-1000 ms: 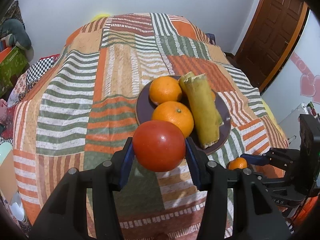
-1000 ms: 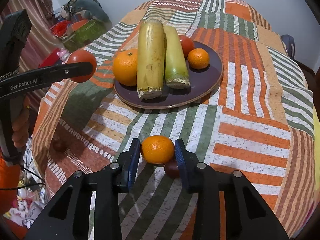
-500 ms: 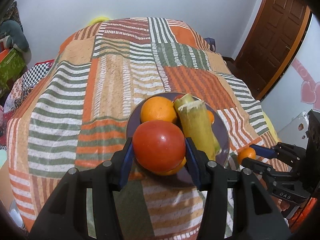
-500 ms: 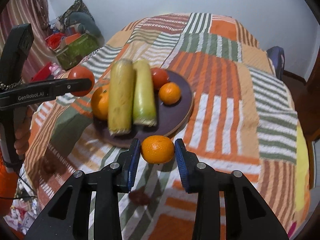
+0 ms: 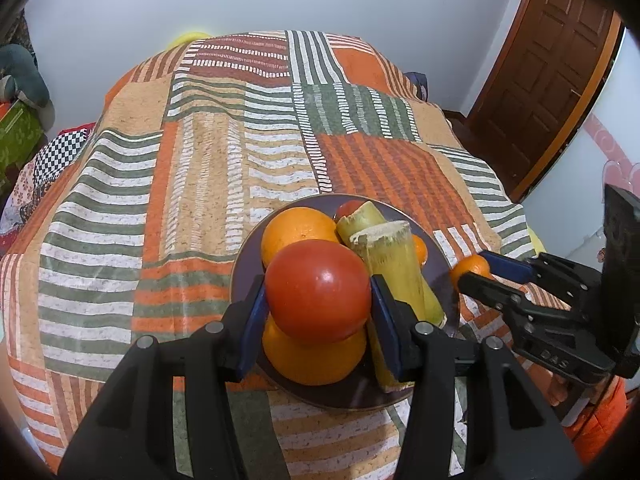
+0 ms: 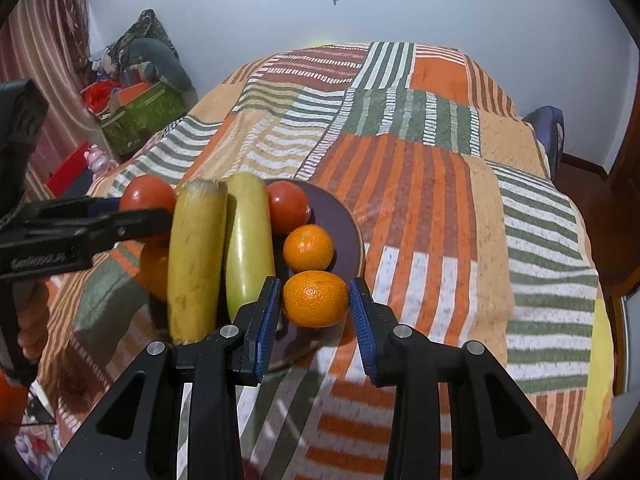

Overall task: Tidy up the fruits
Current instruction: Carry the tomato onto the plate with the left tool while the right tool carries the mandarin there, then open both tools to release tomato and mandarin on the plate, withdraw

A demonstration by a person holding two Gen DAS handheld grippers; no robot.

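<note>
left gripper (image 5: 318,306): its blue-padded fingers (image 5: 253,322) are clamping a red tomato (image 5: 318,296) from both sides, holding it above the plate (image 5: 244,276), over the near orange (image 5: 316,354).
right gripper (image 6: 313,312): its fingers (image 6: 267,320) are gripping a mandarin (image 6: 315,298), carrying it over the plate's 5 o'clock edge as seen from the right wrist.
plate: dark purple, sitting on the striped patchwork cloth (image 5: 200,160) that is covering the tabletop.
on the plate: two sugarcane pieces (image 6: 196,260) are lying side by side across the middle; a second tomato (image 6: 288,207) is sitting at their 1 o'clock, a small mandarin (image 6: 309,248) just beside them at 3 o'clock, and a large orange (image 5: 298,234) is resting at the far left in the left wrist view.
grippers together: the right one is showing at 3 o'clock in the left wrist view, the left one at 9 o'clock in the right wrist view, the plate lying between them.
room: a brown door (image 5: 548,68) is standing at 2 o'clock behind the tabletop, and a green box (image 6: 140,120) is lying at 10 o'clock.
</note>
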